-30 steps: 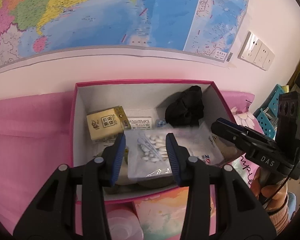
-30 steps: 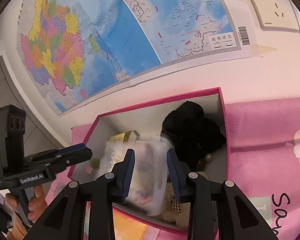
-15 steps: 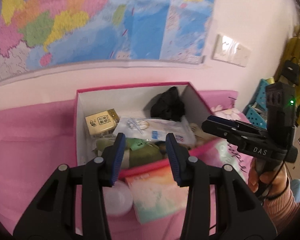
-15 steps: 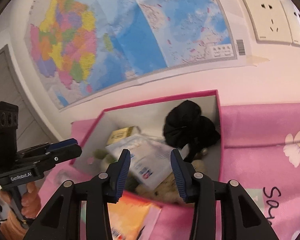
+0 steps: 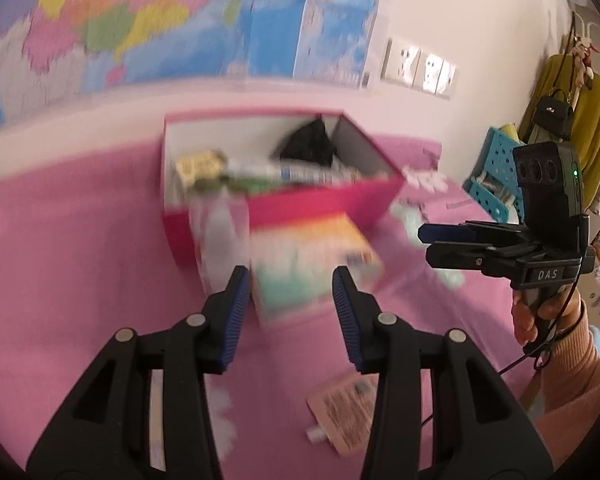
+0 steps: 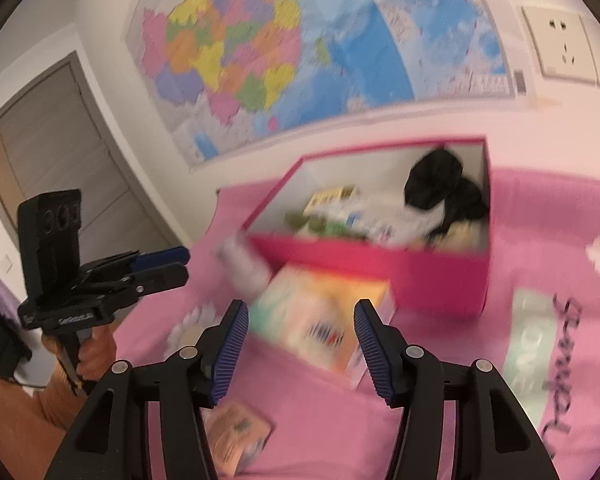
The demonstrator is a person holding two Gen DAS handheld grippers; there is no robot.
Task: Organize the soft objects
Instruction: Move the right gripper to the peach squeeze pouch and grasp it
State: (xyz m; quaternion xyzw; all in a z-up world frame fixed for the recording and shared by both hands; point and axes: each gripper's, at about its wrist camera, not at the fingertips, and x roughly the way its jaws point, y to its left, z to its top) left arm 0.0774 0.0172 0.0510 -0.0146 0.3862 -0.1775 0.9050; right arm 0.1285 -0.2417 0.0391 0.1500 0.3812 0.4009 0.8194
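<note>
The box (image 5: 324, 204) already holds several things; a pack (image 6: 324, 320), tub (image 5: 220, 236) and sachet (image 5: 342, 412) remain outside. Left gripper (image 5: 288, 312) narrow, empty; right gripper (image 6: 300, 344) opening, empty.

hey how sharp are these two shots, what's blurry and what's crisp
Left wrist view: the left gripper is crisp, while the pink box, map and colourful packet smear with motion blur. Right wrist view: the same, right gripper sharp with nothing between its opening jaws. Both bend straight lines, corners dark.

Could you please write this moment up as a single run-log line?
left gripper: open, empty | right gripper: opening, empty | pink box: holds black cloth | colourful pack: outside box
</note>
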